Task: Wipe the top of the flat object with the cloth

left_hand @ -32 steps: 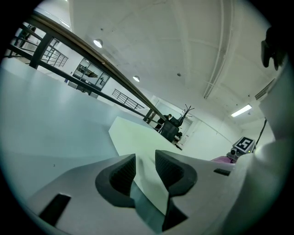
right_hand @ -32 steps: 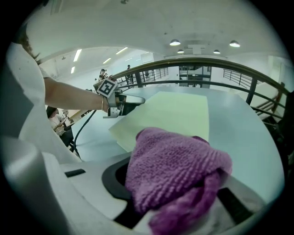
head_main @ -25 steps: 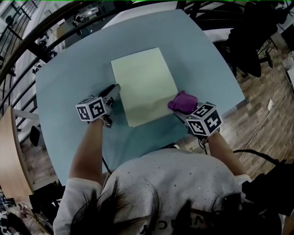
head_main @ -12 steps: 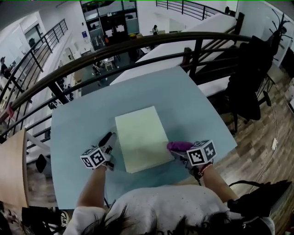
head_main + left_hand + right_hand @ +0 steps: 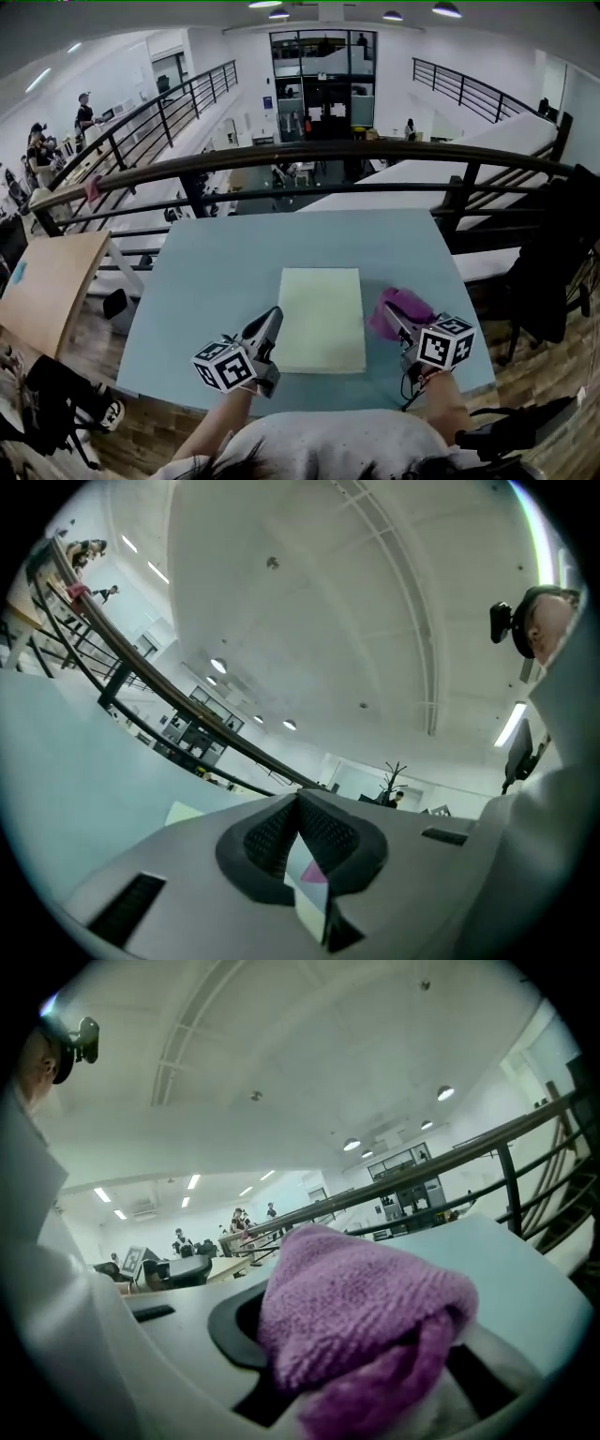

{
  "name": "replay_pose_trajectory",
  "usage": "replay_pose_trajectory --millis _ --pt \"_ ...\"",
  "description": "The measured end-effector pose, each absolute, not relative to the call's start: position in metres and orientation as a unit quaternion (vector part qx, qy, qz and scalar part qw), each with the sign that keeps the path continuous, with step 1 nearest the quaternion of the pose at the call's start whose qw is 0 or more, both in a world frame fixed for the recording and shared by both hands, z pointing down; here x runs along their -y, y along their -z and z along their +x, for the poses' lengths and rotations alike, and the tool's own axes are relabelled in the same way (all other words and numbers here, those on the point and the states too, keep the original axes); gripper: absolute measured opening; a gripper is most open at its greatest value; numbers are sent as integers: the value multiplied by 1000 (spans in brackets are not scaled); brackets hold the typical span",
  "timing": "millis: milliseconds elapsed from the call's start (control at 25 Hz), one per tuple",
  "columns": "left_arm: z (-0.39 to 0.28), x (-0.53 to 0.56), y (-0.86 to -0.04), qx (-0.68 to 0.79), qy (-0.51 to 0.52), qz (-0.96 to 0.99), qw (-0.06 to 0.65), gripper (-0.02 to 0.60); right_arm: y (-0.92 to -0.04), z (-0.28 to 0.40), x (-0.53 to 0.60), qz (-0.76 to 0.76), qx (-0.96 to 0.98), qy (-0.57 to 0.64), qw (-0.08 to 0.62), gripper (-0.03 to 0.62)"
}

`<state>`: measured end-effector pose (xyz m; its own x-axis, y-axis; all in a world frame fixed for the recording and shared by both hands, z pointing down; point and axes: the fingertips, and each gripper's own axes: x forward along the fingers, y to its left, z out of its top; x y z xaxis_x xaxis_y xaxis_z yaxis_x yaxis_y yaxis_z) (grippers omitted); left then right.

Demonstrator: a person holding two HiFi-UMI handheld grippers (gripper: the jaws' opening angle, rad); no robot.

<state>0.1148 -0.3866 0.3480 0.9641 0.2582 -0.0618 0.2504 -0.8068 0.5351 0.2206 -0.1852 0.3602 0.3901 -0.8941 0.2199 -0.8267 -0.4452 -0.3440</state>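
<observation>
A light blue table [image 5: 206,281] carries a pale yellow flat object [image 5: 322,314], lying flat toward the person's edge. A purple cloth [image 5: 398,309] just beside it possibly touches the tabletop.

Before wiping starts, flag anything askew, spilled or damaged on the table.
Nothing stands out: the flat object lies level on the table, no spill in sight, and the cloth is bunched in the right gripper beside it.
</observation>
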Motion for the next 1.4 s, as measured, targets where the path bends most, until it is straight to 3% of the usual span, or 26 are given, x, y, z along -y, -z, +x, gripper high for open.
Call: replay_pose_trajectory --millis 480,1400 --pt "20 338 -351 -80 -10 958 277 0 -406 191 150 -811 -536 227 64 34" --pt "29 290 -360 -88 -28 955 282 0 -447 181 88 -821 -501 272 29 34"
